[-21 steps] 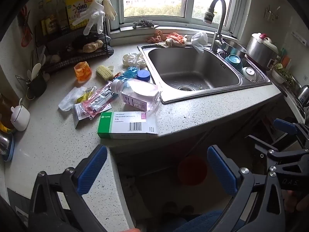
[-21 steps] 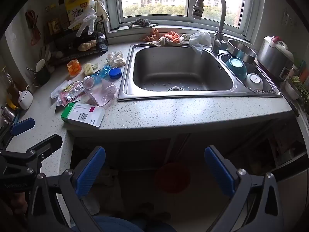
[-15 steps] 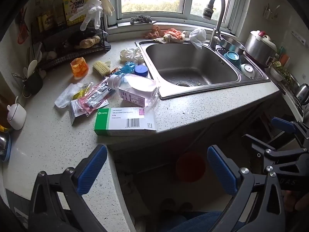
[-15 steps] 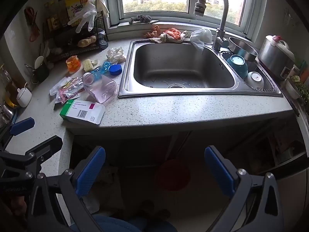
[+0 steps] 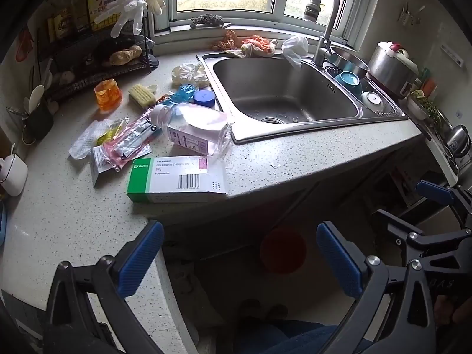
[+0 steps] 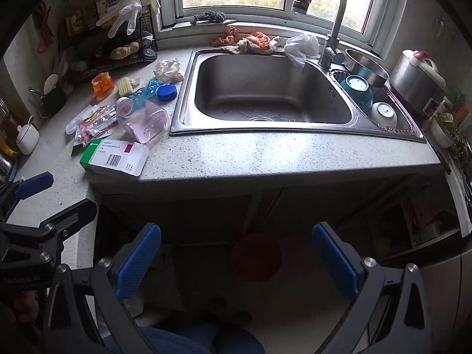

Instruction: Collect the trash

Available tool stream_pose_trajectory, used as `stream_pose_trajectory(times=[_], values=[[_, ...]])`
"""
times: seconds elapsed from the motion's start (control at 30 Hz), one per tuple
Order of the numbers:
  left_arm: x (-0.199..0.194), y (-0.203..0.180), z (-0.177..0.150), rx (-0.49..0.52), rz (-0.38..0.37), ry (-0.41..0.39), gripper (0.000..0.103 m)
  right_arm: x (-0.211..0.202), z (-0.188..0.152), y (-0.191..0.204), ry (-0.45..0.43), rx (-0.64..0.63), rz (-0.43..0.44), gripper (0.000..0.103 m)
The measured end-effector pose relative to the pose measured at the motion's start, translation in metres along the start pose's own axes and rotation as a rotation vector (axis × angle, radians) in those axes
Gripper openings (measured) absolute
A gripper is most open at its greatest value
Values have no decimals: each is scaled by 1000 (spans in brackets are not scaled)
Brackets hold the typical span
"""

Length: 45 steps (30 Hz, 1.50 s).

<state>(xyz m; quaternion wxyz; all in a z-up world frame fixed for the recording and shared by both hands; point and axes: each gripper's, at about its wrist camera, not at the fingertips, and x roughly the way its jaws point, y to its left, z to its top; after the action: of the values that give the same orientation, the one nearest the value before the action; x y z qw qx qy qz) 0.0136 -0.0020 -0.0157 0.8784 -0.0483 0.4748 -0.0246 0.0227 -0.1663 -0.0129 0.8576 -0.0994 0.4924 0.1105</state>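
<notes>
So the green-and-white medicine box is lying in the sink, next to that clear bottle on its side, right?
Not in the sink. The box lies on the counter, near its front edge, left of the sink. It is next to the tipped bottle; the left wrist view shows this.

Home kitchen, steel sink under window, faucet, speckled countertop, rice cooker

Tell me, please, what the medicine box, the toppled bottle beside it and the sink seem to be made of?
The medicine box looks like matte printed cardboard: flat faces, crisp folded edges, barcode. The toppled bottle seems clear, glossy plastic with a pink tint; the counter shows through its walls. The sink appears to be brushed stainless steel, grey with soft, dull reflections.
</notes>
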Motion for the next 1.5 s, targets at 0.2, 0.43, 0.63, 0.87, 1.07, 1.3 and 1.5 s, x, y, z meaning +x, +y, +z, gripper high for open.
stream_pose_trajectory(times=[0.2, 0.43, 0.63, 0.87, 1.07, 1.3, 1.5], values=[[3, -2, -2, 22, -5, 6, 103, 3, -2, 0, 12, 17, -2, 103], [5, -2, -4, 20, -5, 9, 103, 3, -3, 0, 12, 21, -14, 103], [6, -4, -7, 32, 8, 6, 103, 2, -6, 1, 6, 22, -23, 103], [7, 0, -9, 23, -2, 12, 103, 3, -8, 3, 12, 26, -15, 103], [8, 1, -12, 18, -12, 15, 103, 3, -9, 6, 15, 24, -14, 103], [8, 0, -13, 23, -14, 19, 103, 3, -10, 4, 17, 24, -12, 103], [8, 1, -15, 25, -12, 23, 103, 4, -9, 5, 20, 21, -6, 103]])
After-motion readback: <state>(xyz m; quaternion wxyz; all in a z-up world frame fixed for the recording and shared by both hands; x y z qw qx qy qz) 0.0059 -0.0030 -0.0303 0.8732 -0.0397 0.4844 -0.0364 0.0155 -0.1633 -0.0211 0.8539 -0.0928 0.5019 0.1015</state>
